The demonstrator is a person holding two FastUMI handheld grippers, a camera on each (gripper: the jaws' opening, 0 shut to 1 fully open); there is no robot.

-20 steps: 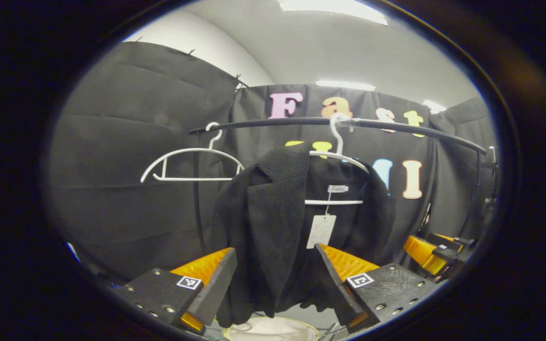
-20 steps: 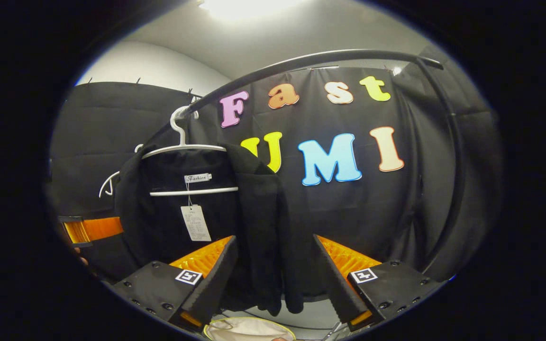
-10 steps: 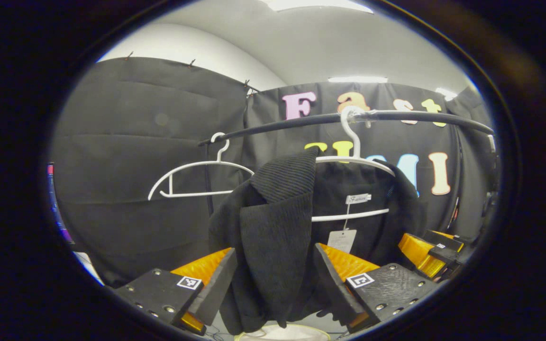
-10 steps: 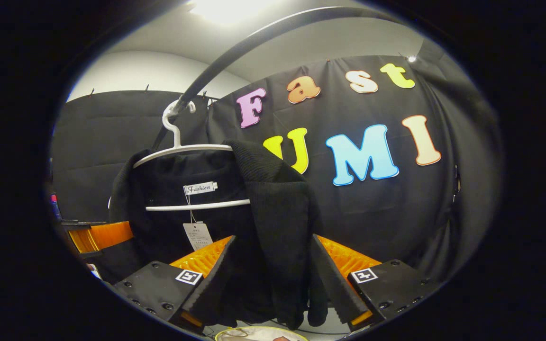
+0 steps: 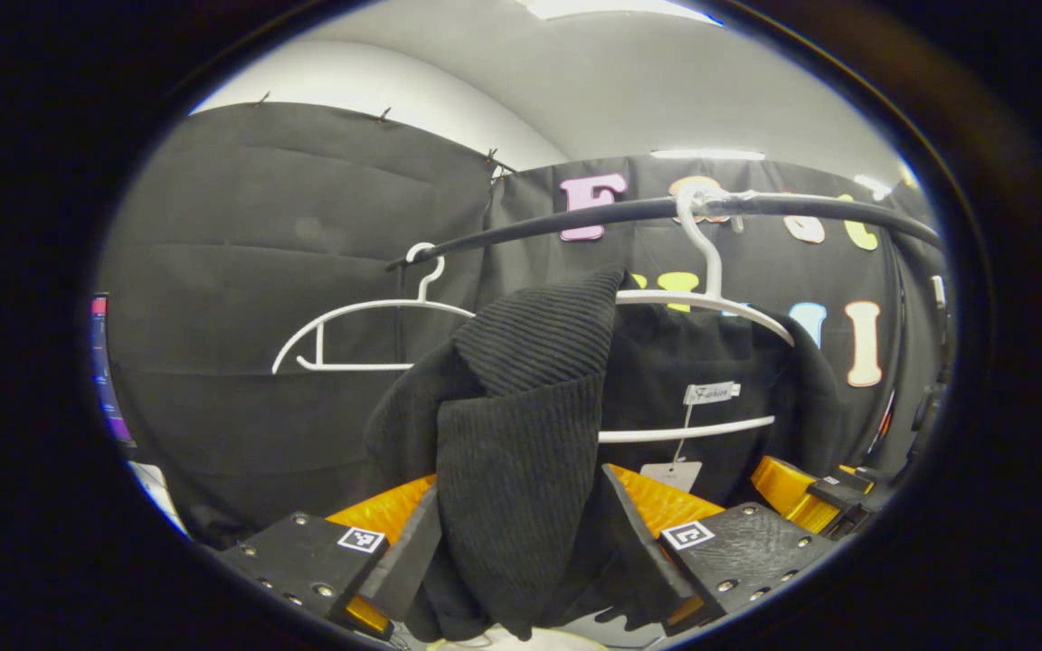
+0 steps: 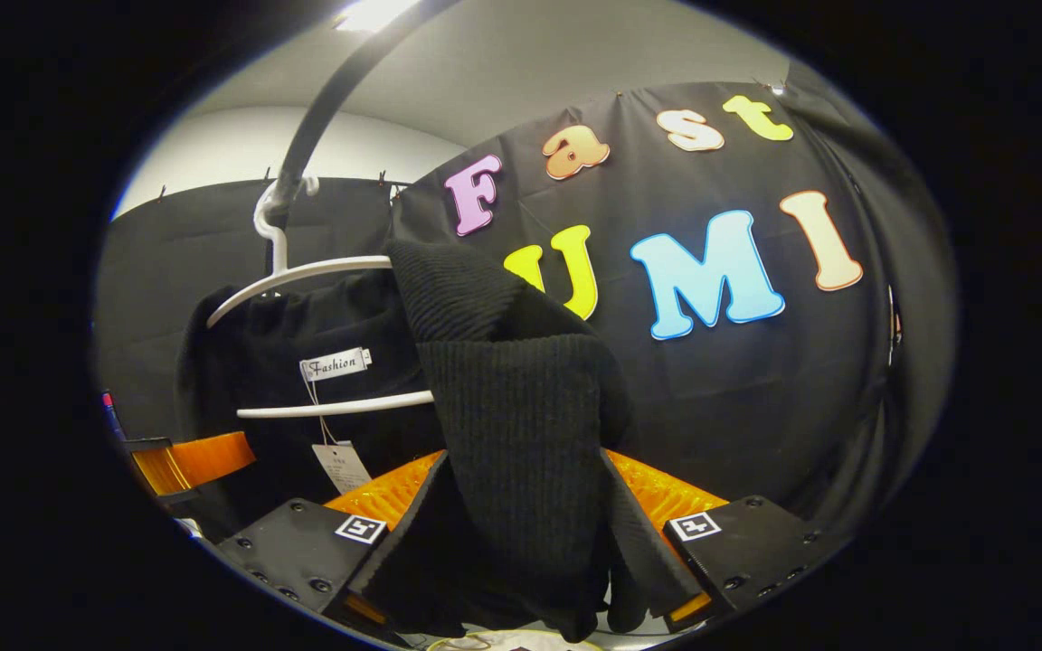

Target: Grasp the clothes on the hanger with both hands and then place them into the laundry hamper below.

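Hanging from a white hanger (image 5: 711, 303) on the black rail (image 5: 575, 221), the black knit garment (image 5: 521, 434) drapes between our wide-spread jaws. Our left gripper (image 5: 521, 551) and right gripper (image 6: 525, 542) each straddle a front panel, neither pressing it. An empty hanger (image 5: 367, 316) hangs beside it.

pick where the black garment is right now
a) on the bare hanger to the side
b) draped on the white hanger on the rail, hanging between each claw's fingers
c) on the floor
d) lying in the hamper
b: the black garment hangs over the white hanger hooked on the rail, its folds hanging between the open fingers of the left claw and the right claw.
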